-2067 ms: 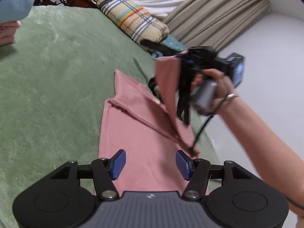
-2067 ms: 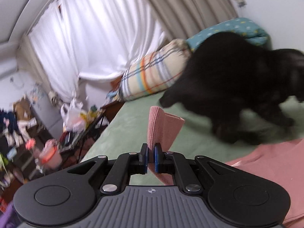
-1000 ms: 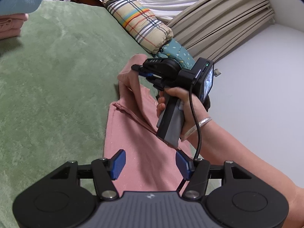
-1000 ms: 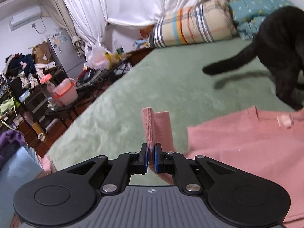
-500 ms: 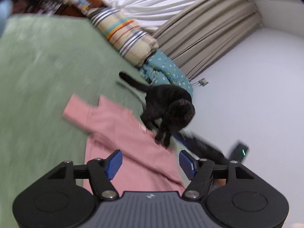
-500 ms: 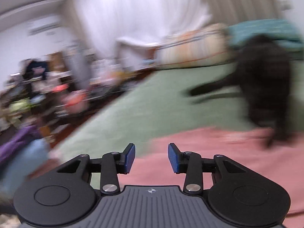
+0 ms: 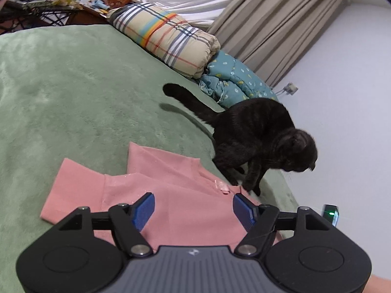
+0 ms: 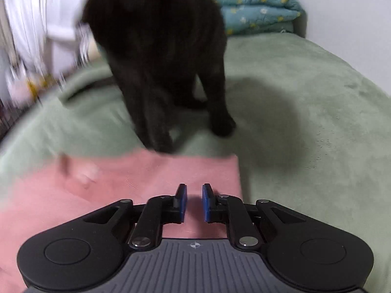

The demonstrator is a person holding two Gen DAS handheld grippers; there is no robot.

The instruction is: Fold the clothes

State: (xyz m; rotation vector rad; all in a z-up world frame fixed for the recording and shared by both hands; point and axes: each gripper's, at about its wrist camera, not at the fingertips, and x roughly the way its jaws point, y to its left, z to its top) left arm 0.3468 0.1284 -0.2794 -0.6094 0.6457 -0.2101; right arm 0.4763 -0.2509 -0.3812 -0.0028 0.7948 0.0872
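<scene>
Looking along the left gripper (image 7: 193,207), we see its blue fingers (image 7: 144,210) spread wide with nothing between them, above the pink shirt (image 7: 171,195). The shirt lies flat on the green blanket (image 7: 73,97) of the bed, with one sleeve folded across toward the left. A black cat (image 7: 259,136) stands at the collar end of the shirt, its front paws touching the fabric edge. Behind the cat there are a striped bolster (image 7: 168,39) and a teal quilt (image 7: 234,83), near the curtains (image 7: 268,29). In the right view, the right gripper (image 8: 194,202) hovers over the shirt (image 8: 122,183) near its corner; its fingers (image 8: 182,201) are released, with a narrow gap, holding nothing. The cat (image 8: 158,48) is blurred there.
</scene>
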